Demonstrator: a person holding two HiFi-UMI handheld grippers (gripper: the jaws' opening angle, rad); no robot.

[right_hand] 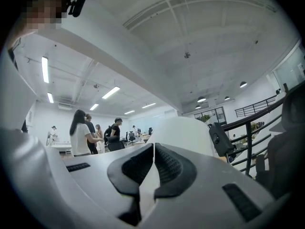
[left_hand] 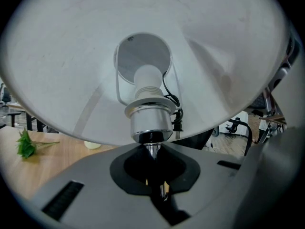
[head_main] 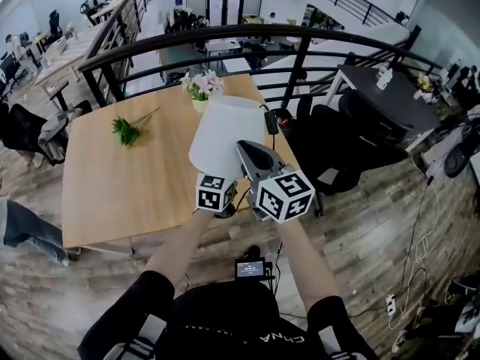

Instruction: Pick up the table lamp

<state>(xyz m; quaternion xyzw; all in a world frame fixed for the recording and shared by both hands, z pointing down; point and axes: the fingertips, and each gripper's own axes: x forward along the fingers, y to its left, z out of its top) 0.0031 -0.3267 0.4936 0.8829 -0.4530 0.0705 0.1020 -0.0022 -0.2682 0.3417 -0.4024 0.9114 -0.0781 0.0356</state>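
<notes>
The table lamp has a white cone shade (head_main: 225, 130) and a chrome bulb socket (left_hand: 148, 120) seen from below inside the shade (left_hand: 62, 70). My left gripper (left_hand: 152, 163) is shut on the thin metal stem just under the socket; in the head view only its marker cube (head_main: 216, 192) shows below the shade. My right gripper (head_main: 251, 156) is shut on the shade's thin white rim (right_hand: 148, 185). A black cord switch (head_main: 270, 122) hangs by the shade. The lamp's base is hidden.
The wooden table (head_main: 112, 193) carries a green sprig (head_main: 126, 131) and a small flower pot (head_main: 202, 88) at its far edge. A black railing (head_main: 247, 32) runs behind it. Black office chairs (head_main: 337, 141) and a dark desk (head_main: 390, 96) stand to the right. People stand far off (right_hand: 81, 135).
</notes>
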